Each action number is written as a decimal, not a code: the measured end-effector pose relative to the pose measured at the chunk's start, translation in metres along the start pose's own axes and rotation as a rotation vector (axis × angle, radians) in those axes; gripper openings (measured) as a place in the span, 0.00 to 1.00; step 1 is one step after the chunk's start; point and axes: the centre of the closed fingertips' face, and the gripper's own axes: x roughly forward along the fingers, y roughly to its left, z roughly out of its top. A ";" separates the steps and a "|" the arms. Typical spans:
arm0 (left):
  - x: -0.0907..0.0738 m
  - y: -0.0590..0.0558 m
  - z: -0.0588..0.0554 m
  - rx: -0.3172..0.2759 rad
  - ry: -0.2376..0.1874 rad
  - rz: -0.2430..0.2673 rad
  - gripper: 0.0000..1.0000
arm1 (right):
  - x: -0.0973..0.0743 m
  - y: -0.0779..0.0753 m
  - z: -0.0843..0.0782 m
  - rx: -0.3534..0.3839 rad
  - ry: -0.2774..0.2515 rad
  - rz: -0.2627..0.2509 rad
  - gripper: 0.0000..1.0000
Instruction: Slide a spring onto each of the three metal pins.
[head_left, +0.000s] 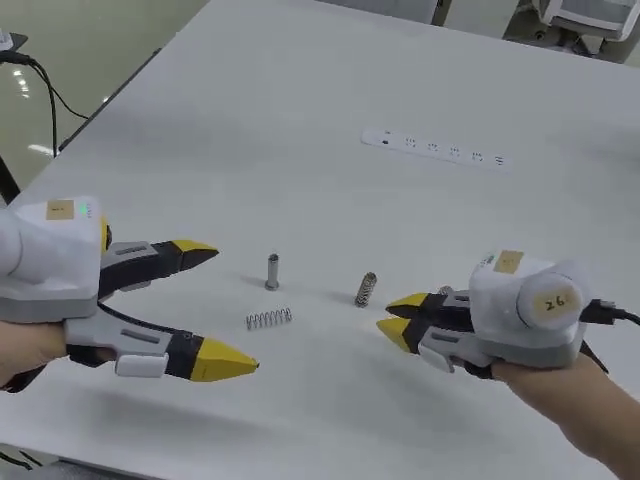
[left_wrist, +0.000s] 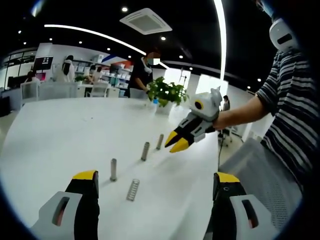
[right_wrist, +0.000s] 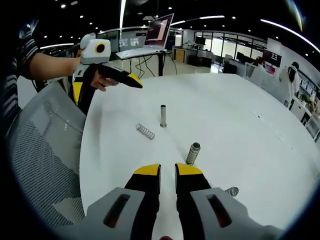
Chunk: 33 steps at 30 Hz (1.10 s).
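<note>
Nearest the lens, at the lower left of the head view, my left claw (head_left: 215, 305) is spread wide and empty. At the lower right, my right claw (head_left: 398, 318) is almost pressed together, gripping nothing. Between them on the white tabletop (head_left: 300, 120), a loose spring (head_left: 268, 319) lies flat just beside an upright bare pin (head_left: 272, 270). To its right a second pin (head_left: 366, 289) wears a spring, and a third pin (left_wrist: 160, 141) stands close to my right claw.
</note>
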 end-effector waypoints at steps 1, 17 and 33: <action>0.000 0.000 0.000 0.000 0.001 0.000 0.92 | 0.004 0.003 0.002 -0.007 0.002 0.015 0.09; -0.004 0.002 -0.001 -0.001 -0.006 0.004 0.90 | 0.047 0.033 0.030 -0.225 0.061 0.144 0.10; -0.007 0.002 -0.004 0.000 0.007 0.012 0.90 | 0.089 0.043 0.035 -0.339 0.106 0.207 0.10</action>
